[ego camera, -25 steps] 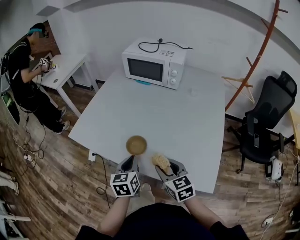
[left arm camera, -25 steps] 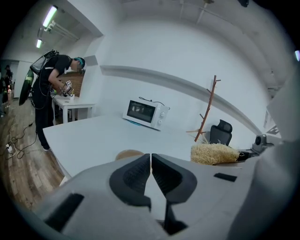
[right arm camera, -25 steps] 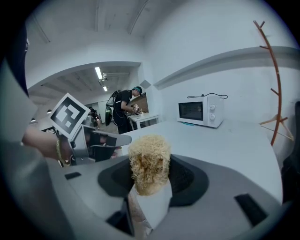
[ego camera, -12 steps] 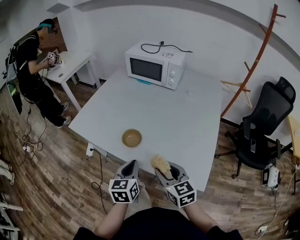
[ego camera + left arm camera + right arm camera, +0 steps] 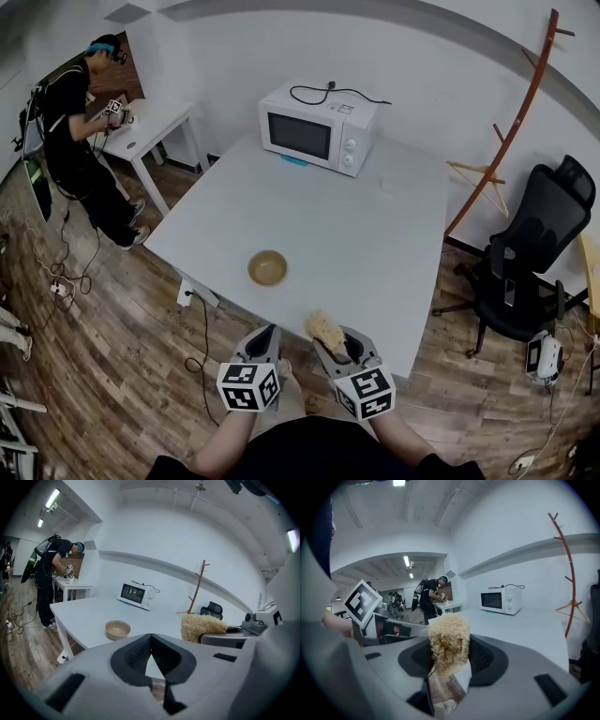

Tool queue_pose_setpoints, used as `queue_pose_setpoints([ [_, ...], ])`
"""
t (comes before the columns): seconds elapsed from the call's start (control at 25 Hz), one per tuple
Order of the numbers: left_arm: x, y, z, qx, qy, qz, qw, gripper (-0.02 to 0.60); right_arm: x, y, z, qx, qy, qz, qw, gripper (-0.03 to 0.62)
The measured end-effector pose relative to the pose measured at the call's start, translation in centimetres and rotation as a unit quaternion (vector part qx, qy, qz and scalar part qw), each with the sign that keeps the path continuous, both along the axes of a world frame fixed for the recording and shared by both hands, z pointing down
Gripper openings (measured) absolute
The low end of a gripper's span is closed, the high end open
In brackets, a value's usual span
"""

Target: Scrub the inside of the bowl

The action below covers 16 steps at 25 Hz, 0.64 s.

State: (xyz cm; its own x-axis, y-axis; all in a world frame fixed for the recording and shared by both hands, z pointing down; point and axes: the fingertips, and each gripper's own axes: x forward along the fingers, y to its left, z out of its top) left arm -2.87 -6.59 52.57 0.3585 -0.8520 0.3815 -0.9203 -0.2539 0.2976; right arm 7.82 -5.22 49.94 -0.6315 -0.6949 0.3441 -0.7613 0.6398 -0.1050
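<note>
Left tool (image 5: 151,638): in the left gripper view the jaws are closed together, with nothing between them

Right tool (image 5: 449,656): the jaws are clamped on a pale yellow scrubber (image 5: 448,639), whose frizzy tuft stands up above the pads

In the head view I find both tools at the bottom centre of the frame, side by side and apart. The left one is short of the near edge of the white worktop (image 5: 375,234), over the wooden floor (image 5: 122,356). The right one has its scrubber about at that edge

The bowl (image 5: 267,268) is tan and round. It sits upright on the worktop at lower centre of the frame, near the near edge, above the left tool and clear of both tools

A white microwave (image 5: 319,127) stands at the far side of the worktop, upper centre, with a black cable lying on its top. A black office chair (image 5: 530,253) is at the right, beside a wooden coat stand (image 5: 511,122). A person in dark clothes (image 5: 80,131) stands at a small white table (image 5: 150,127), upper left
</note>
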Motion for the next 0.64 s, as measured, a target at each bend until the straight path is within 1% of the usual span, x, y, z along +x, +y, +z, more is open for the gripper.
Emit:
queue_pose_setpoints([
  [0.32, 0.99, 0.12, -0.28, 0.002, 0.001, 0.014, 0.9999, 0.018, 0.69, 0.12, -0.72, 0.01, -0.004, 0.009, 1.0, 0.183],
  [0.64, 0.98, 0.07, -0.77, 0.004, 0.003, 0.017, 0.9998, 0.018, 0.44, 0.0, -1.03, 0.011, -0.009, 0.011, 1.0, 0.183],
])
